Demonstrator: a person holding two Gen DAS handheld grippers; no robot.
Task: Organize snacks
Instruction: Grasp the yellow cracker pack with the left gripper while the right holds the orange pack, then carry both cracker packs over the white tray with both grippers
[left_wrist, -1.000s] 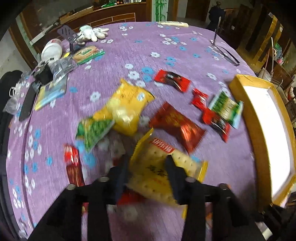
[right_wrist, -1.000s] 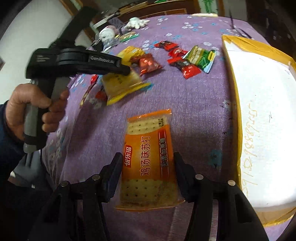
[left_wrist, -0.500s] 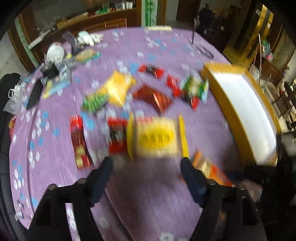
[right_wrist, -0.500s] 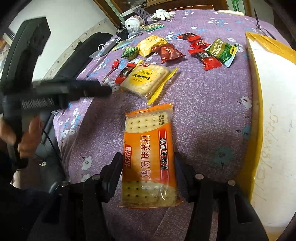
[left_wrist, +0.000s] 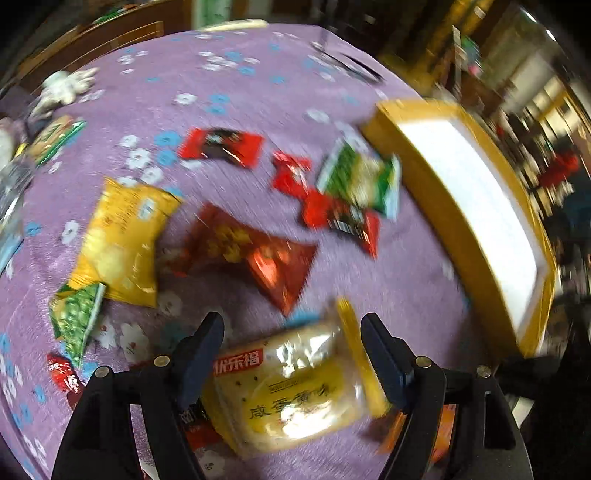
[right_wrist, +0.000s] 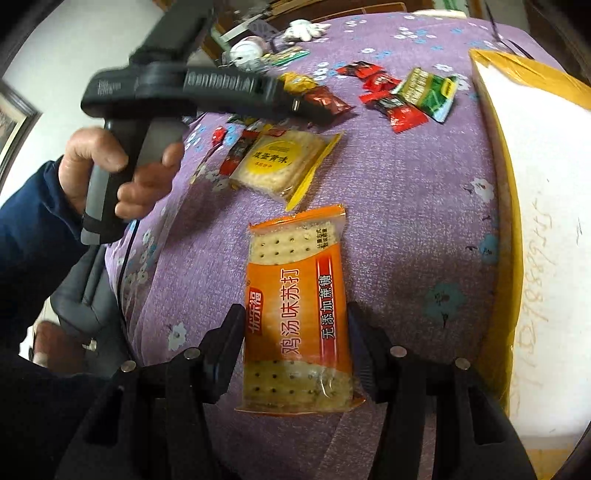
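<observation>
Left wrist view shows the left gripper (left_wrist: 291, 350) with its fingers spread wide; they have just been opening, and the yellow cracker pack (left_wrist: 291, 391) lies between them, free, touched by neither pad. The picture is blurred, so I cannot tell if this pack lies fully flat on the purple tablecloth (left_wrist: 240, 92).

In the right wrist view the right gripper (right_wrist: 295, 343) has its fingers closed on both long edges of the orange cracker pack (right_wrist: 297, 314). The near end is clamped, and the far end reaches out over the cloth.

I take the yellow-rimmed tray (right_wrist: 517, 206) as the landmark. The orange pack is just beside its long rim, on the side toward the person. The yellow pack is farther from that rim, beyond the orange one. The green snack bag (right_wrist: 428, 92) and the red packets (right_wrist: 399, 110) lie near the tray's far corner. The yellow chip bag (left_wrist: 122, 240) and the dark red packet (left_wrist: 266, 254) are well apart from the tray.

Risks, as I judge them: the grip holds only one end, so the orange pack may sag and catch the rim when it is carried over, or slip out. Hard squeezing may break the crackers. The two grippers work close together, so they may bump, and the left one may push the loose yellow pack when it moves.
</observation>
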